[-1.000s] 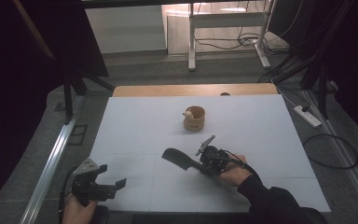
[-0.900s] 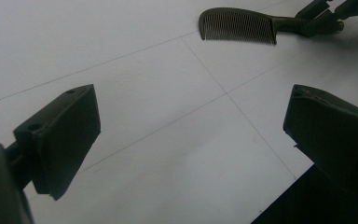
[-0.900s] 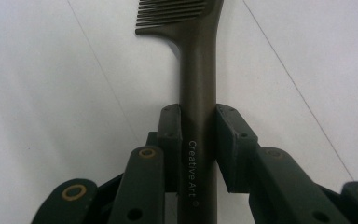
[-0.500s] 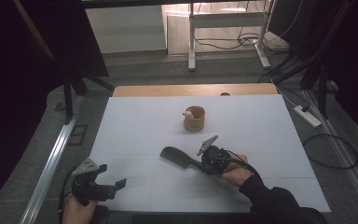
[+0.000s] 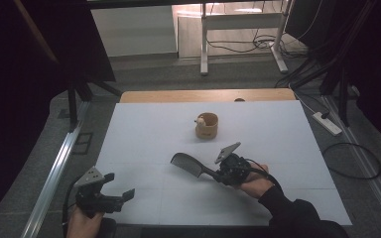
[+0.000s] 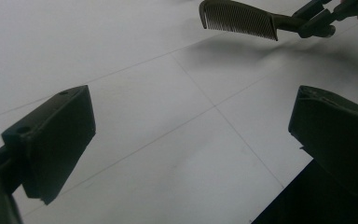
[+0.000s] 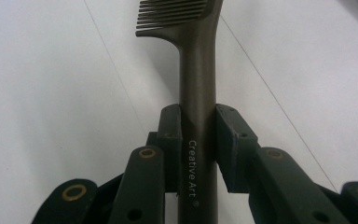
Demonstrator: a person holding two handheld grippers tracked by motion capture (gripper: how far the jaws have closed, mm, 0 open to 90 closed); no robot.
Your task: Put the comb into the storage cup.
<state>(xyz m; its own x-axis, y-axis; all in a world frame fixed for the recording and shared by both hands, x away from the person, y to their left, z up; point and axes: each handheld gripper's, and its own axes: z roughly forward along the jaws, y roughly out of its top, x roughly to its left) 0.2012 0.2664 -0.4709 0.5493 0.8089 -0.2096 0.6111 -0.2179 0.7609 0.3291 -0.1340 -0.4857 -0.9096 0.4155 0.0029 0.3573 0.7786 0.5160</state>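
Left tongs (image 5: pixel 116 197): near left corner of white worktop (image 5: pixel 287 129), held low in a hand (image 5: pixel 85 223); jaws wide apart, nothing between them, bare surface under them in left gripper view.

Right tongs (image 7: pixel 198 135): right of centre, near side of worktop, carried by right hand (image 5: pixel 254 182); pads clamped on either side of comb handle, grip firm.

Comb (image 5: pixel 187 164): dark olive-brown, one-piece, held clear above worktop. Handle marked "Creative Art" in pale letters, running lengthwise, read in right gripper view. Long axis in line with right tongs; toothed head pointing away from right hand, toward left and slightly far side in high view. Teeth fine, close-set, facing down in left gripper view (image 6: pixel 240 19).

Cup (image 5: pixel 207 126): small, tan, upright, beyond comb near worktop centre, well apart from it; small pale item at rim, not identifiable.
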